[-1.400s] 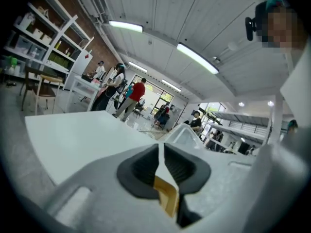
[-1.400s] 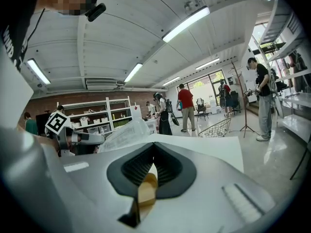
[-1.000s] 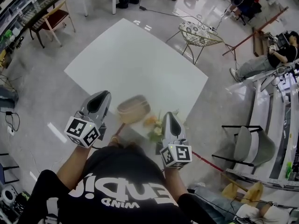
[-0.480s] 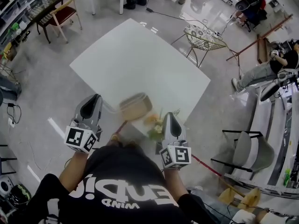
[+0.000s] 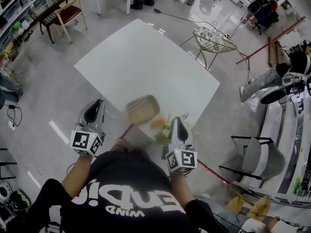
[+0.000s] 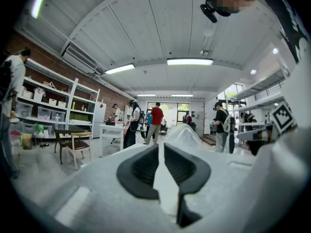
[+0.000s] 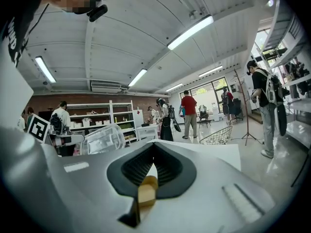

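Head view: a person holds two grippers at the near corner of the white bench (image 5: 146, 62). The left gripper (image 5: 98, 104) is just off the bench's near left edge. The right gripper (image 5: 174, 121) is over the bench's near corner. A tan basket (image 5: 142, 108) sits at the bench's near edge, between the two grippers, and it looks blurry. Orange and green flowers (image 5: 160, 128) are at the same corner, just beside the right gripper. A wire chair (image 5: 211, 39) stands by the bench's far right side.

Left gripper view: the jaws are closed to a thin slit. Only the white bench shows through it, and nothing is held.

Right gripper view: the jaws meet at the tips. A small tan bit (image 7: 146, 189) shows low in the slit; I cannot tell what it is. A clear tub (image 7: 101, 139) is on the bench, to the left.
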Tool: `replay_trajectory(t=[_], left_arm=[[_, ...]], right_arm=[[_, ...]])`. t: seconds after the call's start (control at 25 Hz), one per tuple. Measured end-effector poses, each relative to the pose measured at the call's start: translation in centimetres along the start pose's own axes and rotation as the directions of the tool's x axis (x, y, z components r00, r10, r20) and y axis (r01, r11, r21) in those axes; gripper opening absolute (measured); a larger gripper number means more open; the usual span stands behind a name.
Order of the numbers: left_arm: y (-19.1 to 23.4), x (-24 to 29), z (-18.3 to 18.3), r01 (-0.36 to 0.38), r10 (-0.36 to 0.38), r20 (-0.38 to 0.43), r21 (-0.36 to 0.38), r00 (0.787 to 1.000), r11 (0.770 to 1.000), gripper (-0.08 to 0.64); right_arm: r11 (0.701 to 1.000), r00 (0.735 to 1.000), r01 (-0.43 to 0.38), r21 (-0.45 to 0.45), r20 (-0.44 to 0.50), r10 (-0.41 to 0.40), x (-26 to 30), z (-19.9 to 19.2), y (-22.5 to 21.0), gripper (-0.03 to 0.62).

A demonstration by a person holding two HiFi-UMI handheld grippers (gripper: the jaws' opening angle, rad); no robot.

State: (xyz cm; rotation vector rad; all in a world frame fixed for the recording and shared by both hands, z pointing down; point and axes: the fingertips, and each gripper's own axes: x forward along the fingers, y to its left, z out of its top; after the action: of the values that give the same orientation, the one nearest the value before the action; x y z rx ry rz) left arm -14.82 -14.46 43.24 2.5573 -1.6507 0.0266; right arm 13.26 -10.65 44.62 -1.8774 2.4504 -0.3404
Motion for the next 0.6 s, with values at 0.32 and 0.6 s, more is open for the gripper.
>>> replay_trajectory(t=[0.32,0.6], left_arm=[[0.0,0.8,-0.3,0.026,-0.026,-0.008,-0.002,1.0,1.0,0.035],[0.2,0.8,-1.1,0.02,-0.02,-0.02,-0.028,1.0,0.999,0.036]], right_arm=[[1.0,1.0,-0.022,-0.004,-0.02,0.022,1.2,-0.8,1.1,-0.002],[1.0,0.999,-0.021,0.006,-0.029,0.022,1.4,-1.2,1.3,-0.002]])
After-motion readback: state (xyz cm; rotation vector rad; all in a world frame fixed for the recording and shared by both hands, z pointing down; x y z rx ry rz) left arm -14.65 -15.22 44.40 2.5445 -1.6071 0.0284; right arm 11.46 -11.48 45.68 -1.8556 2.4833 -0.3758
